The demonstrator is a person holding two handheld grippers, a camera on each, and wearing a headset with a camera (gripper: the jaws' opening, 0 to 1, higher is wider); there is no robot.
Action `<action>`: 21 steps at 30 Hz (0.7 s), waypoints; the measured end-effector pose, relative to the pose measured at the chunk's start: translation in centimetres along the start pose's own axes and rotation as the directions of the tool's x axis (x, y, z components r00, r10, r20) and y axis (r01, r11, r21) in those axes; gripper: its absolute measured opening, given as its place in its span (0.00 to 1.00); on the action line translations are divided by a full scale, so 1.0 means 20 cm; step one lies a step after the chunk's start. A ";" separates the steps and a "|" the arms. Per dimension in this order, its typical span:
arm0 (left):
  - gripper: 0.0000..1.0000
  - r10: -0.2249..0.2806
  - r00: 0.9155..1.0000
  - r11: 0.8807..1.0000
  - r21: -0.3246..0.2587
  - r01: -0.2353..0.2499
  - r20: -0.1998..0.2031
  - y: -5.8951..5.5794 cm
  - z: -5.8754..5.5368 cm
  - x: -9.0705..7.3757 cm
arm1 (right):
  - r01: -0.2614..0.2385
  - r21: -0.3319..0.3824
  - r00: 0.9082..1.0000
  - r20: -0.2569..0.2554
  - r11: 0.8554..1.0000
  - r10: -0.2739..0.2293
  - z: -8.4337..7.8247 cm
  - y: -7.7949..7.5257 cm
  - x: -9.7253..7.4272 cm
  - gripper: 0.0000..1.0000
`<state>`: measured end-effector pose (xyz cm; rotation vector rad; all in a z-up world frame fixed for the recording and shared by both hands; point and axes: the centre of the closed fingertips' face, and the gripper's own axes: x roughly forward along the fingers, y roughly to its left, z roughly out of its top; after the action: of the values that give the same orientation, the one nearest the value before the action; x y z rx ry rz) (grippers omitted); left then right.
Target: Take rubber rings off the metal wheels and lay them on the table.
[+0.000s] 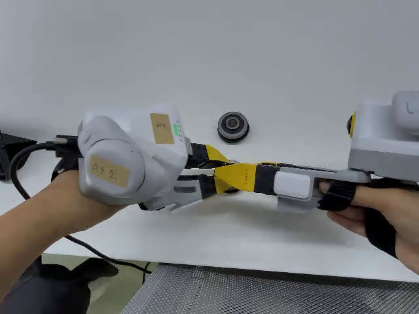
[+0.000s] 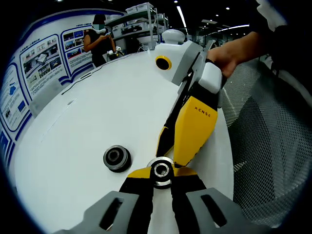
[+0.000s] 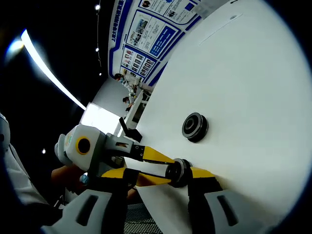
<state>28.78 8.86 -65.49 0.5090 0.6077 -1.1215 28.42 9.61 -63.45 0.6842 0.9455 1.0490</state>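
Observation:
A metal wheel (image 2: 161, 171) with a dark rubber ring sits between the yellow tips of my left gripper (image 2: 161, 179), which is shut on it above the table's front edge. My right gripper (image 3: 178, 174) comes in from the opposite side and is shut on the same wheel (image 3: 179, 170). In the head view the left gripper (image 1: 218, 171) and the right gripper (image 1: 227, 178) meet tip to tip, and their jaws hide the held wheel. A second wheel (image 1: 233, 126) with its black ring on lies flat on the white table (image 1: 275, 72), behind the grippers.
The table's front edge (image 1: 262, 268) runs just below the grippers, with grey mesh flooring (image 1: 262, 294) beyond it. A black cable (image 1: 19, 170) trails from the left gripper past a dark object (image 1: 10, 154) at the table's left. A person (image 2: 100, 39) stands far off.

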 end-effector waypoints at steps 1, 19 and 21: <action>0.13 0.000 1.000 1.000 0.000 0.000 0.000 0.00 0.00 0.00 | -0.001 -0.001 1.000 0.000 1.000 0.001 0.00 0.00 0.00 0.50; 0.13 -0.001 1.000 1.000 -0.003 0.001 0.005 0.00 0.00 0.00 | -0.017 0.032 1.000 -0.017 0.999 0.018 -0.03 -0.03 -0.03 0.39; 0.13 0.000 1.000 1.000 -0.003 0.000 0.005 0.00 0.00 0.00 | -0.016 0.036 1.000 -0.010 0.999 0.017 -0.03 -0.03 -0.02 0.39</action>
<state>28.80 8.89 -65.53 0.5029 0.6049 -1.1217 28.11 8.93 -64.13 0.7180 0.9705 1.0529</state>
